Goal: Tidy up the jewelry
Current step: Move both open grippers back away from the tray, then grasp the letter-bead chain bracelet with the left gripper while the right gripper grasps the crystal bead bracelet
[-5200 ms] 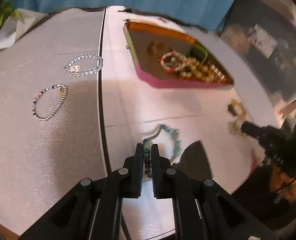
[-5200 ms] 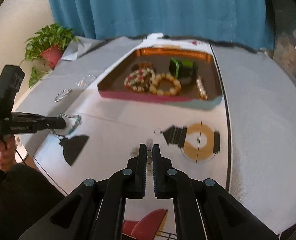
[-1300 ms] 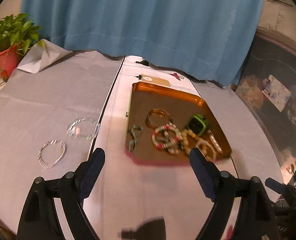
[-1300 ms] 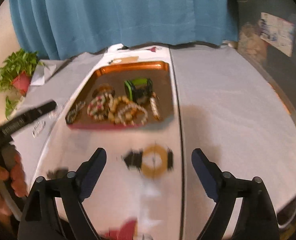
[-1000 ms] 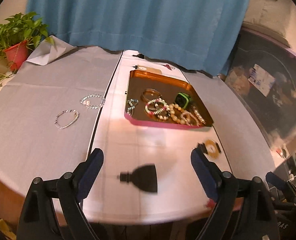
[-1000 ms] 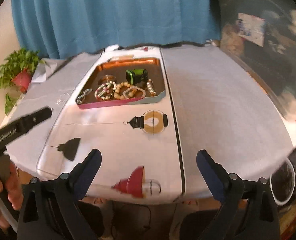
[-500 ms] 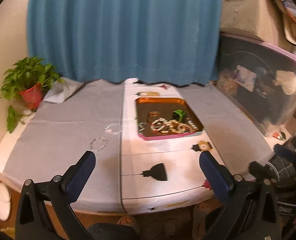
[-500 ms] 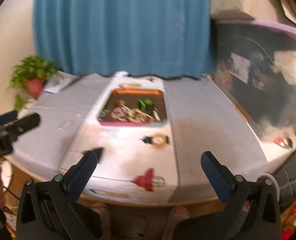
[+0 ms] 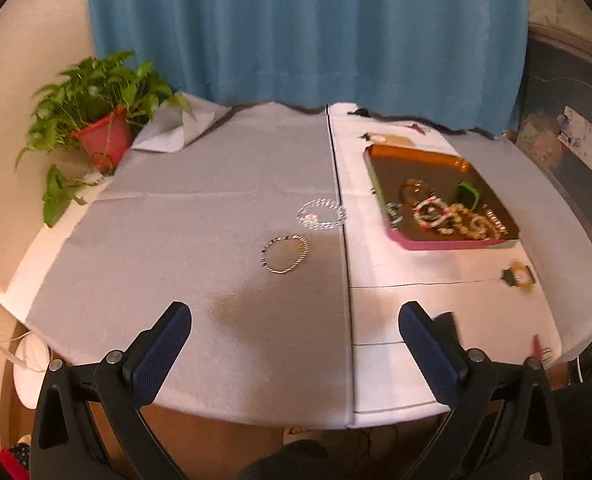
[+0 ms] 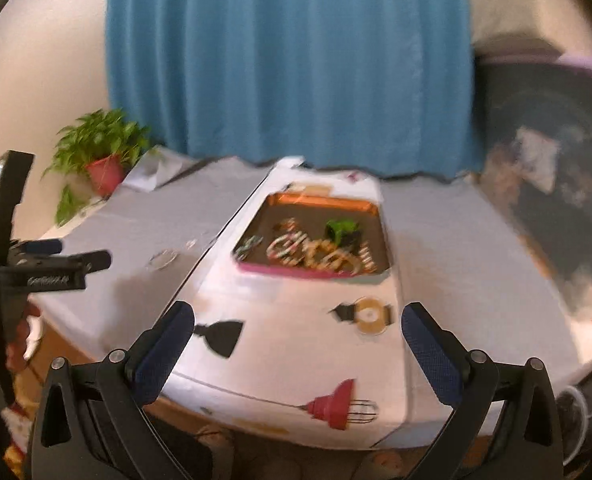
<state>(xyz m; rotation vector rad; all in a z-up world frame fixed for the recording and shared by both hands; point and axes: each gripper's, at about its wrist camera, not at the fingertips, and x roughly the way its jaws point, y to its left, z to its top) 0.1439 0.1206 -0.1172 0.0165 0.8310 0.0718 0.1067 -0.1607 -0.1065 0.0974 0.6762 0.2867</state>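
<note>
A: Largest first. Where does the tabletop (image 9: 200,240) sit against the two tools?

B: Ahead of and below both. Left tool (image 9: 294,354): jaws spread wide, nothing between them, held off the near edge. Right tool (image 10: 297,354): the same, wide apart and empty, also back from the edge.

A: Tray?

B: The tray (image 9: 455,245), pink near rim and orange far rim, lies ahead and to the right of the left tool, and almost straight ahead of the right tool (image 10: 307,271). It holds a heap of beaded bracelets and a green band; the right view is too blurred to count them.

A: Loose pieces?

B: Two on the grey cloth, both ahead of the left tool and slightly left of its centre line. The silver chain bracelet (image 9: 284,254) is the nearer one. The crystal bracelet (image 9: 321,215) lies just beyond it, close to the seam between the grey and white cloths. They are near each other, not touching.

A: Which tool is nearer them?

B: The left, by my judgement. From the right tool they lie far over to the left; only a faint ring (image 10: 162,259) shows there.

A: Long axis of the chain?

B: A flat oval loop, stretched from near-left to far-right as the left tool sees it. Judgement: a pinch across one strand of the near rim suits it, then a carry right to the tray.

A: Risk?

B: A thin chain lying flat on cloth; the fingers (image 9: 158,354) may catch fabric with it.
</note>
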